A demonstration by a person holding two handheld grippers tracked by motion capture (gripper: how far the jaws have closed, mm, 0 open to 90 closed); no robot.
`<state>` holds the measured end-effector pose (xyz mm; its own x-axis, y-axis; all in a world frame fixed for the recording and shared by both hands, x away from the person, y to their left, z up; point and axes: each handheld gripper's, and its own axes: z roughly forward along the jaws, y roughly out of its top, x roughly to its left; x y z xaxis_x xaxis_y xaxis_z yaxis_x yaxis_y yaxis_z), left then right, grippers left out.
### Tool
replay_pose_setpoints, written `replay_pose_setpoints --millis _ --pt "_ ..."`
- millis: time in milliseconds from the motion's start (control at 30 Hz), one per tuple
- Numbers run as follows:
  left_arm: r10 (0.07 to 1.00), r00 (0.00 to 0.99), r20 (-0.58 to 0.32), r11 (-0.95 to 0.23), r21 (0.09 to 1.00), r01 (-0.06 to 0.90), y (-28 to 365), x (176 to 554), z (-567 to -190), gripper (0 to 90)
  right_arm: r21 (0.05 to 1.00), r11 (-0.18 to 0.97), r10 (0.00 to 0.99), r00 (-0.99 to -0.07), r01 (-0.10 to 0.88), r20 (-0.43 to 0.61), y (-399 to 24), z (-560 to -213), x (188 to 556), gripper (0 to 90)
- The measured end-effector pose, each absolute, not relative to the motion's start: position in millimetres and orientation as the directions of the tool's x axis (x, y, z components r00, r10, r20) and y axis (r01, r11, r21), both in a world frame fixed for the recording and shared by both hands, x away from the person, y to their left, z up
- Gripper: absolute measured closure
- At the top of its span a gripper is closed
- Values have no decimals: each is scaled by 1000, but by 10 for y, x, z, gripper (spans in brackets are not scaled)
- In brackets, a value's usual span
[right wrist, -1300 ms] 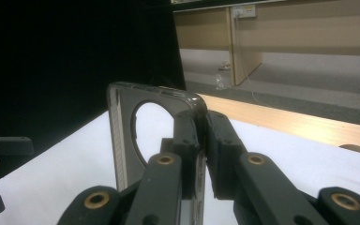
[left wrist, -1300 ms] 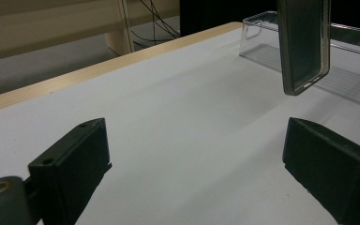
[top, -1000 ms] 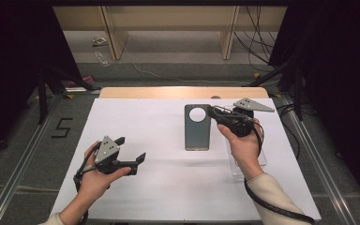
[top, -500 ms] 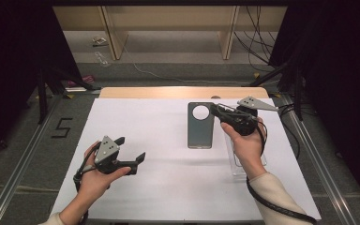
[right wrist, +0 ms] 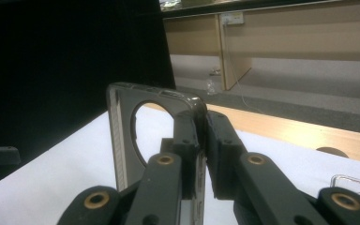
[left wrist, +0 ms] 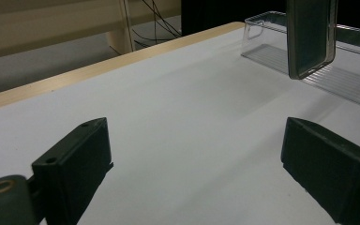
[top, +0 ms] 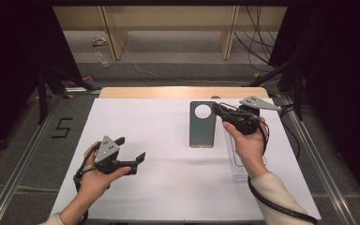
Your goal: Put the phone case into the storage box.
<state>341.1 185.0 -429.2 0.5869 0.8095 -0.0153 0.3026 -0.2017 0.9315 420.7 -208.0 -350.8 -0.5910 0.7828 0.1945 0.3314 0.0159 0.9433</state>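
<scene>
The right hand-held gripper (top: 217, 108) has its jaws clamped together on the upper edge of a grey phone case (top: 202, 124), pinching the rim beside the round camera cutout; in the right gripper view the right hand-held gripper (right wrist: 200, 140) squeezes the case wall (right wrist: 122, 136) between its two pads. The case hangs lifted off the white tabletop (top: 168, 140), right of centre and toward the far side, and in the left gripper view the case (left wrist: 311, 37) hangs in the air in front of a clear plastic tray (left wrist: 337, 70). Compared with a second ago, the case and the right hand have shifted slightly right and farther away. The clear tray (top: 236, 154) lies on the tabletop under the right hand (top: 248, 143). The left hand-held gripper (top: 131, 150), held near the left edge, has its jaws spread apart on nothing and has not moved since then.
</scene>
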Motion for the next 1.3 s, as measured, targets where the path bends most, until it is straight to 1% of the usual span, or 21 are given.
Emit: replay_pose_setpoints --millis 1300 --pt "808 588 -19 -200 931 305 1855 3413 -4294 96 949 -21 809 -552 316 202 -2317 -3421 4238 837"
